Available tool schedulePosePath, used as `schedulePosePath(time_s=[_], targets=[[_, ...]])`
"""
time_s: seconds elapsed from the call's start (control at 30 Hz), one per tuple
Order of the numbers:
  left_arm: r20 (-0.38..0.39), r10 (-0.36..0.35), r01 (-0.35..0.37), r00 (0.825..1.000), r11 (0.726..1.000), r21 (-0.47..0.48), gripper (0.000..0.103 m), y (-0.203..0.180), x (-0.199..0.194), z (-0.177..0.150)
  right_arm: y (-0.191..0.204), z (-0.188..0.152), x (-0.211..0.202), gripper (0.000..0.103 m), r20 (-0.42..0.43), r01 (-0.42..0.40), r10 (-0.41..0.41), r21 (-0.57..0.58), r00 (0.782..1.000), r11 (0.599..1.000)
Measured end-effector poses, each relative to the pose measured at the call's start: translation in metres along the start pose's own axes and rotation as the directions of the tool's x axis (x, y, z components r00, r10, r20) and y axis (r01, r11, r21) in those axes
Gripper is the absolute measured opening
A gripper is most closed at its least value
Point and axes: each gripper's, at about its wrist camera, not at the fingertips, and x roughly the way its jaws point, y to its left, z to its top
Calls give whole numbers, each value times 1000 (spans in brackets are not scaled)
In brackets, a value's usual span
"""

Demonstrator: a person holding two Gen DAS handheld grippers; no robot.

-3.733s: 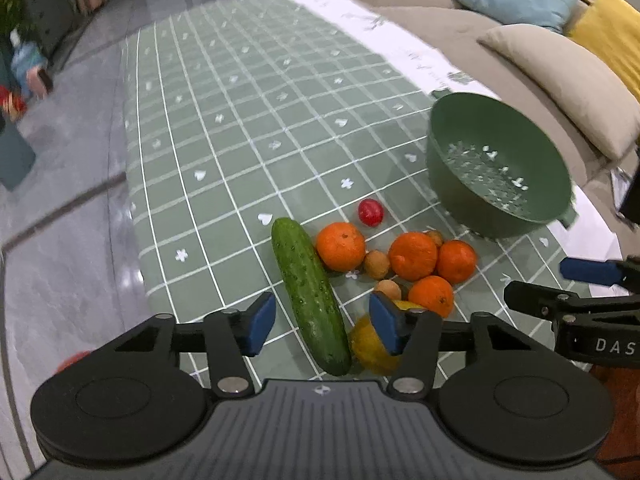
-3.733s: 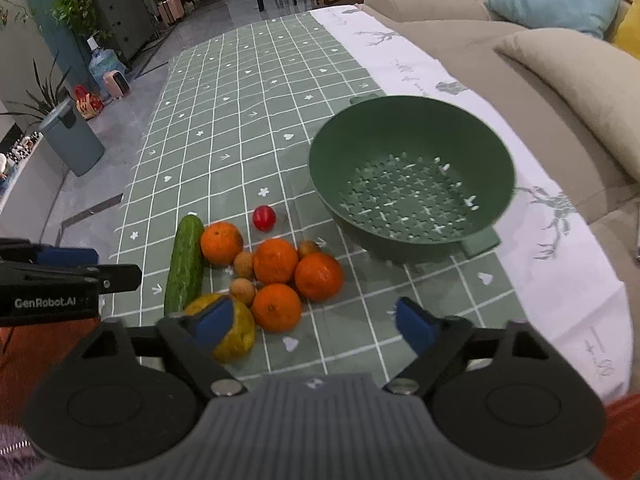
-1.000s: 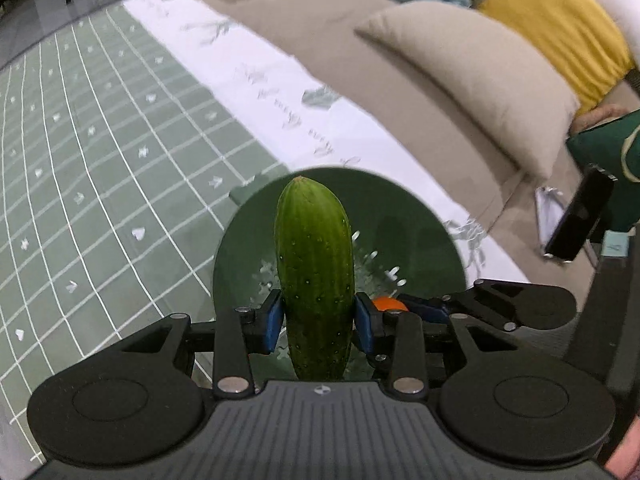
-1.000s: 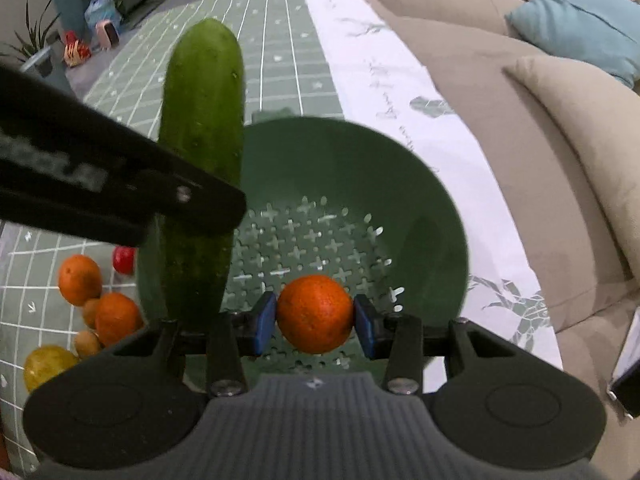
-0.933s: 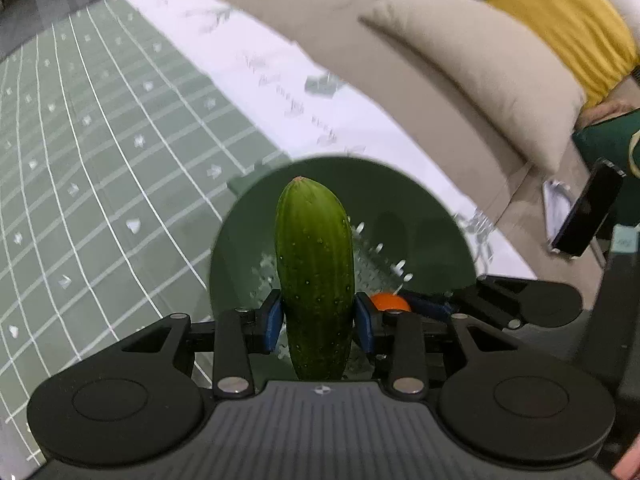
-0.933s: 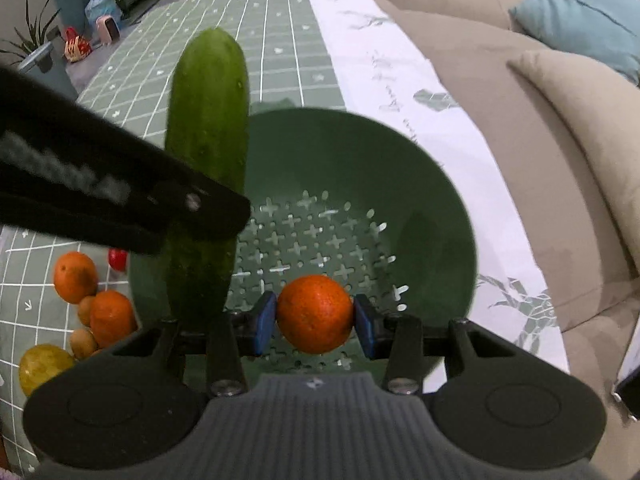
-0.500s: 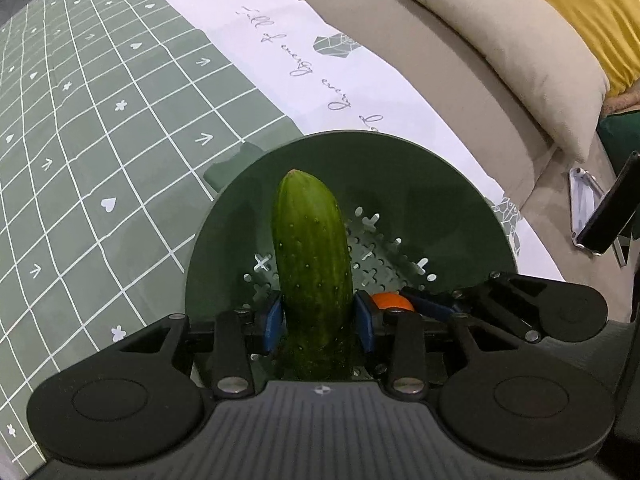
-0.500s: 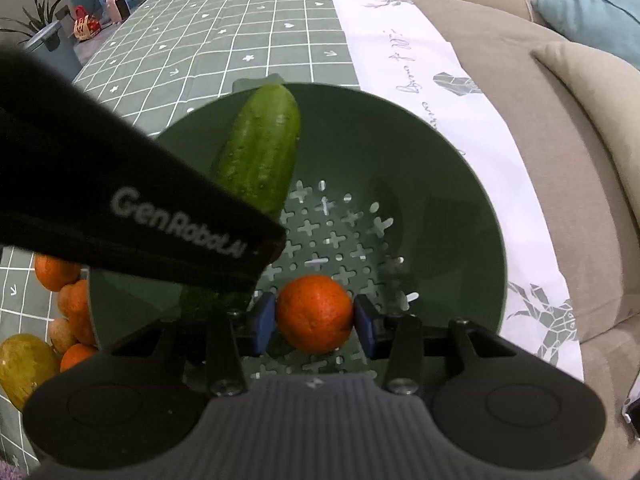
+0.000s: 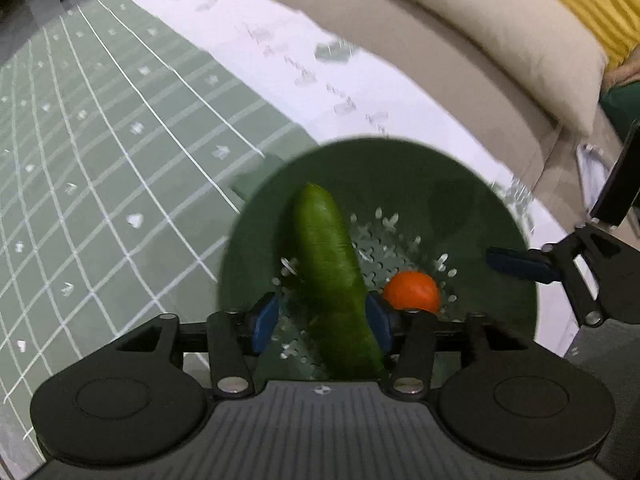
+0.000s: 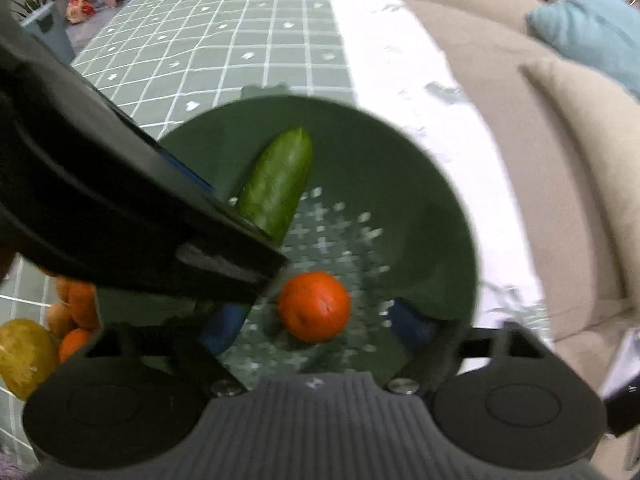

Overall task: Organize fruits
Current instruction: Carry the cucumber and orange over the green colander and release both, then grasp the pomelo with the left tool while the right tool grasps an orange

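Observation:
A green colander (image 9: 400,168) (image 10: 420,184) sits on the green checked tablecloth. A cucumber (image 9: 332,268) (image 10: 276,184) lies slanted inside it, between the open jaws of my left gripper (image 9: 322,320), free of the left pad. An orange (image 9: 412,292) (image 10: 314,306) rests on the colander's holed floor, loose between the wide-open jaws of my right gripper (image 10: 316,326). The left gripper's body crosses the right wrist view and hides the cucumber's lower end.
Several oranges (image 10: 80,300), a small brown fruit (image 10: 58,320) and a yellow fruit (image 10: 24,352) lie on the cloth left of the colander. A beige sofa with cushions (image 9: 500,40) runs along the table's right edge. A phone on a stand (image 9: 616,184) is at the right.
Both grippers opened over the colander. The cucumber dropped and tilted onto the colander floor. The orange fell out of the right jaws into the colander.

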Motion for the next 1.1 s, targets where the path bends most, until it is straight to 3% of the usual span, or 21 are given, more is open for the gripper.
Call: schedulePosePath(time_s=[0.13, 0.27, 0.53, 0.63, 0.77, 0.97, 1.1], targets=[[87, -5, 4, 996, 1000, 9, 61, 7, -35, -13, 5, 0, -25, 89, 25, 42, -42, -3, 999, 999], [211, 42, -50, 977, 998, 33, 61, 14, -80, -37, 18, -6, -58, 90, 101, 75, -79, 43, 992, 996], [291, 78, -66, 954, 997, -50, 61, 40, -130, -98, 56, -42, -100, 93, 248, -17, -26, 172, 968, 985], [277, 88, -66, 957, 994, -89, 61, 50, -131, -123, 68, -58, -100, 92, 282, -59, -2, 207, 959, 977], [244, 95, -60, 965, 988, -146, 61, 62, -124, -155, 86, -75, -99, 82, 284, -124, 59, 216, 957, 969], [165, 50, -21, 985, 985, -169, 62, 60, -105, -180, 105, -93, -81, 63, 215, -187, 143, 201, 966, 962], [126, 36, -14, 991, 985, -170, 68, 57, -92, -194, 106, -98, -70, 52, 172, -209, 172, 229, 970, 951]])
